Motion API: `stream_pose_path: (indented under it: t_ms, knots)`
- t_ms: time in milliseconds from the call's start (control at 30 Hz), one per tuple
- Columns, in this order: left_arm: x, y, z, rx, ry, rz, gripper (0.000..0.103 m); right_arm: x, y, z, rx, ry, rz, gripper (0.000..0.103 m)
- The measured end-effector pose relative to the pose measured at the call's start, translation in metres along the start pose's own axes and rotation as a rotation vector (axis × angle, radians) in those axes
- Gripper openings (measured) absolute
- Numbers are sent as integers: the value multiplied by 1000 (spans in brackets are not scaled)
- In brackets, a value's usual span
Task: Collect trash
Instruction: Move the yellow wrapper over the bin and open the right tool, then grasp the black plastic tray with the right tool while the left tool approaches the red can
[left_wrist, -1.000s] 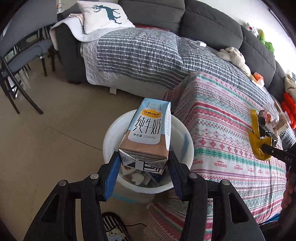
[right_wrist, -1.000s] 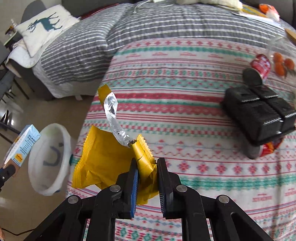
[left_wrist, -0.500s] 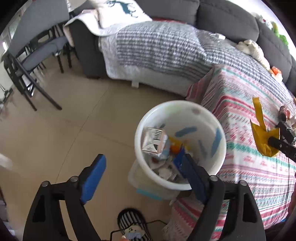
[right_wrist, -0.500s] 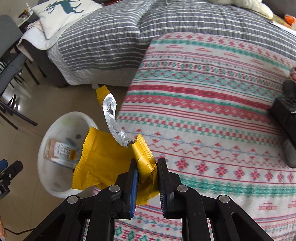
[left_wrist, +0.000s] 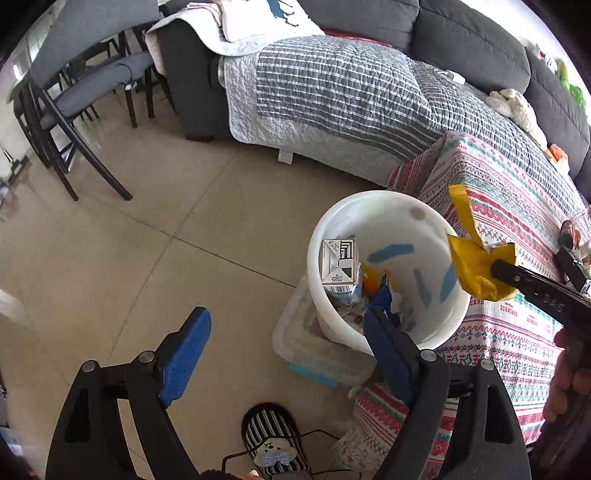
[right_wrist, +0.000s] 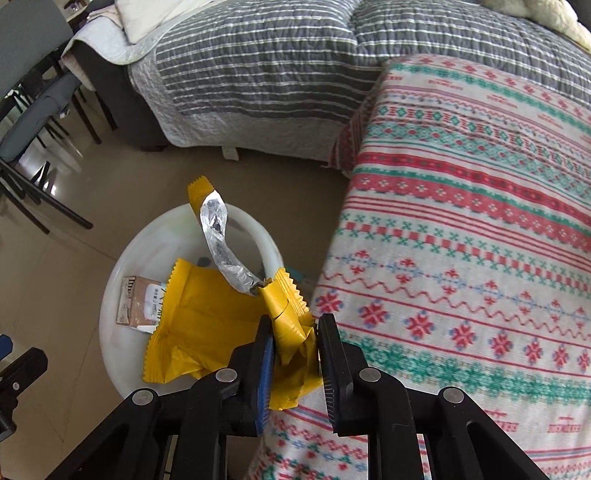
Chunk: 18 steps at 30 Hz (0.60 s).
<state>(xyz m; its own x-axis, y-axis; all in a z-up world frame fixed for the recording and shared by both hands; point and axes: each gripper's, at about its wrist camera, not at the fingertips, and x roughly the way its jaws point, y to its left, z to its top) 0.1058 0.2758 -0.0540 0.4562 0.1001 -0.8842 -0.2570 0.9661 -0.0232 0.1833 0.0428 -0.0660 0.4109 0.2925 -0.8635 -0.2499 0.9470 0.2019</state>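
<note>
A white bin (left_wrist: 369, 197) stands on the floor beside the table, with a milk carton (left_wrist: 338, 266) lying inside among other trash. My left gripper (left_wrist: 286, 317) is open and empty, low over the floor, its right finger across the bin's near rim. My right gripper (right_wrist: 293, 325) hangs over the bin (right_wrist: 107, 325) and the table's corner. A crumpled yellow wrapper (right_wrist: 207, 317) with a torn silver strip sits between its pads. Its jaws are opening, and the wrapper (left_wrist: 476, 266) still hangs from them above the rim. The carton (right_wrist: 136, 302) shows below the wrapper.
The table with a patterned cloth (left_wrist: 517, 206) lies right of the bin. A sofa under a striped quilt (left_wrist: 332, 81) runs along the back, and dark chairs (left_wrist: 74, 92) stand at the left. A clear plastic box (left_wrist: 306, 354) and a striped slipper (left_wrist: 273, 439) lie near the bin.
The milk carton left my left gripper and dropped into the bin; those jaws opened wide and drew left. My right gripper carried the wrapper from over the table to over the bin.
</note>
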Motion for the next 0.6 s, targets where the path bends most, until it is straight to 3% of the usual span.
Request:
stream_pose_path:
  t_ms: [167,200,233,300,600]
  knots:
    - [0,0,0,5,2,2,87,8,9,1,-12,-14,16,27]
    - [0,1,-1,5,2,4,87,8,11,1,-12,-18,23,38]
    - [-1,1,-1,5,1,6,87,8,11,2,-12,-20,26,57]
    - [-2,2,-1,2,-3,7,87,4,12,3,-14,-40,21,68]
    - [-7,-8,-1,14,-10,3,87,-22,4,-1,-38,-77,-11,90]
